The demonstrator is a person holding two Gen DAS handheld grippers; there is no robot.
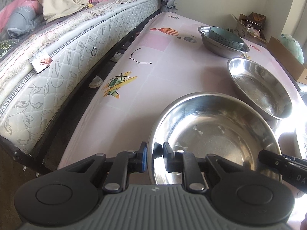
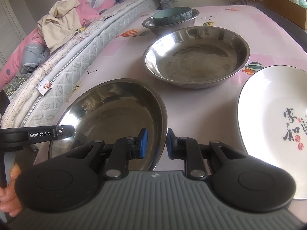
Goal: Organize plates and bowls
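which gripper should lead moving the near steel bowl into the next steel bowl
Either: both clamp the near steel bowl. The left gripper holds its left rim, the right gripper its right rim. The right sits nearer the second steel bowl, so it probably leads, the left steadying.

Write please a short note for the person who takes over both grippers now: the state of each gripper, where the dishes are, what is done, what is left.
Left gripper: shut on the left rim of the near steel bowl.
Right gripper: shut on the same bowl's right rim.
Second steel bowl sits empty just behind.
Teal bowl is already nested in the far steel bowl.
White plate lies alone to the right.
Done: one nesting.
Left: probably stack the steel bowls, then place the plate.
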